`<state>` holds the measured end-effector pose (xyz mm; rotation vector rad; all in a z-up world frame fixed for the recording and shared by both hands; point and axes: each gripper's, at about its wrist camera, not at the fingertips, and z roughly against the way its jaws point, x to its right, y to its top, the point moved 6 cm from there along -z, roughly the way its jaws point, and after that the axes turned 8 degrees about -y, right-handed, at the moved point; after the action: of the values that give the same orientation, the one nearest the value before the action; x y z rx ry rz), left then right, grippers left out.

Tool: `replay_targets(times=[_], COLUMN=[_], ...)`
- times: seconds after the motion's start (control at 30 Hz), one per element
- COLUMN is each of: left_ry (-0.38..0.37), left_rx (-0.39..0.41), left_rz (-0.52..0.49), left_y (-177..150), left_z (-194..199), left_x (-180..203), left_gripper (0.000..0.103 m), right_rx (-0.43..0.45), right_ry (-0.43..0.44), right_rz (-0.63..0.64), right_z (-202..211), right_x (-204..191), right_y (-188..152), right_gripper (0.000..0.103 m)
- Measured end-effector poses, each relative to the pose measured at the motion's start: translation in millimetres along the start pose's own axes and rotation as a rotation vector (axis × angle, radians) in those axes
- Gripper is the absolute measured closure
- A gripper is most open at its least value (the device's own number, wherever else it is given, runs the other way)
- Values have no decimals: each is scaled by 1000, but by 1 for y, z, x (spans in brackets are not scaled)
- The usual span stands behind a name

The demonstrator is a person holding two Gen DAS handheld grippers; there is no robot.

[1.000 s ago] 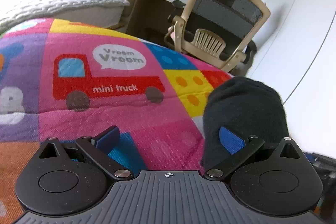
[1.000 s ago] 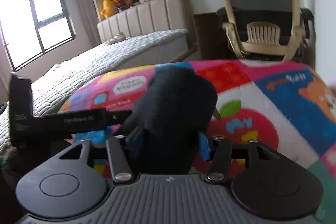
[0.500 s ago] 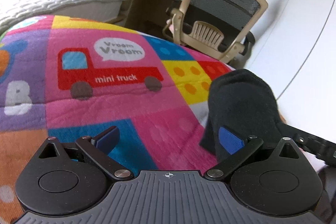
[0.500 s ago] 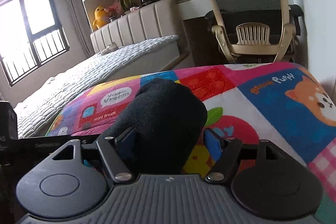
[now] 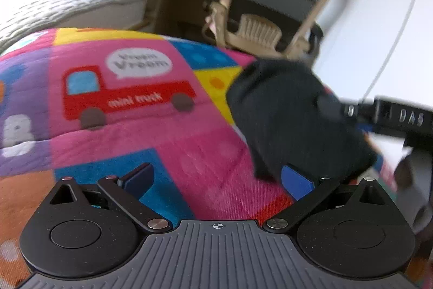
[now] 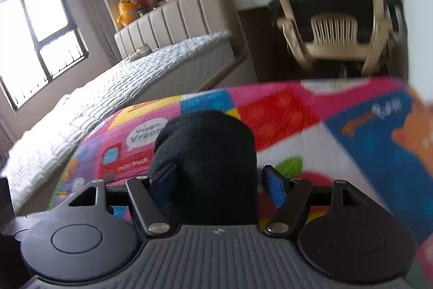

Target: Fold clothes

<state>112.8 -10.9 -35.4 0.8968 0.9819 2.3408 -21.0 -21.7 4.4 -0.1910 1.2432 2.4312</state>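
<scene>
A black folded garment lies in a rounded bundle on the colourful cartoon play mat. In the left wrist view it sits to the right, just past my right blue pad. My left gripper is open and empty over the mat. In the right wrist view the black garment fills the gap between the jaws of my right gripper, which stand wide; the blue pads sit beside the cloth without pinching it. The right gripper's black body shows at the left view's right edge.
A beige office chair stands beyond the mat's far edge by a desk. A bed with a white quilt and padded headboard lies to the left. A white wall runs on the right. A window is far left.
Both views are blurred by motion. The right gripper has moved forward and its body now shows beside the garment in the left view. The garment stays in a bundle on the mat.
</scene>
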Motion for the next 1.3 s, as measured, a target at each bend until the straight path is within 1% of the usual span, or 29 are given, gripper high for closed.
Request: replay_targets(times=[0.07, 0.1, 0.17, 0.2, 0.27, 0.37, 0.43, 0.5, 0.53, 0.57, 0.6, 0.63, 0.67, 0.7, 0.77, 0.8, 0.87, 0.9, 0.97, 1.0, 1.03, 1.07, 1.17, 1.23, 1.3], left_ry=[-65, -99, -124, -122, -80, -60, -29, -11, -5, -1, -4, -13, -27, -39, -52, -51, -19, 8, 0, -1, -1, 0, -13, -30, -40], left_rx=[42, 48, 37, 28, 11, 9, 23, 28, 29, 30, 28, 26, 22, 18, 10, 5, -17, -39, -52, -44, -40, -44, -37, -37, -37], left_rz=[7, -6, -70, -106, -160, -178, -209, -218, -218, -216, -207, -194, -180, -168, -170, -174, -185, -191, -170, -164, -156, -144, -126, -118, -107], left_y=[6, 7, 7, 6, 3, 4, 7, 9, 10, 11, 11, 11, 10, 9, 6, 4, -1, -4, -5, -4, -3, -4, -5, -7, -9], left_z=[14, 17, 16, 12, 1, -10, -13, -14, -15, -15, -16, -17, -18, -20, -23, -25, -33, -38, -40, -38, -38, -38, -33, -28, -23], left_x=[7, 14, 29, 36, 43, 42, 42, 39, 37, 35, 32, 31, 30, 30, 33, 35, 35, 34, 32, 31, 29, 27, 24, 24, 23], left_gripper=[0, 0, 0, 0, 0, 0, 0, 0, 0, 0, 0, 0, 0, 0, 0, 0, 1, 1, 1, 1, 1, 1, 1, 0, 0], right_rx=[-28, -27, -16, -10, -4, 10, 10, 50, 74, 123, 178, 231, 250, 224, 93, 54, 68, 69, 74, 90, 108, 126, 159, 175, 177], right_ry=[26, 19, -10, -26, -52, -91, -86, -106, -119, -144, -161, -171, -157, -117, -58, -55, -82, -80, -73, -69, -65, -58, -21, -20, -30], right_rz=[-56, -68, -79, -82, -88, -72, -58, 14, 55, 111, 165, 213, 230, 220, 184, 188, 250, 260, 287, 308, 327, 323, 228, 183, 157], right_z=[0, 1, 4, 5, 6, 8, 8, 13, 16, 20, 24, 27, 25, 16, -17, -34, -52, -53, -48, -42, -36, -28, 1, 17, 26], right_x=[0, -1, -4, -4, -2, 9, 13, 8, 5, -1, -10, -18, -25, -29, -32, -32, -34, -35, -38, -38, -38, -37, -24, -11, 0], right_y=[-8, -11, -14, -14, -13, -11, -10, -3, 1, 7, 14, 22, 28, 33, 34, 31, 29, 30, 31, 31, 30, 30, 32, 30, 26], right_gripper=[33, 33, 33, 33, 33, 32, 32, 32, 39, 46, 58, 62, 63, 63, 62, 60, 59, 56, 50, 47, 47, 47, 45, 38, 37])
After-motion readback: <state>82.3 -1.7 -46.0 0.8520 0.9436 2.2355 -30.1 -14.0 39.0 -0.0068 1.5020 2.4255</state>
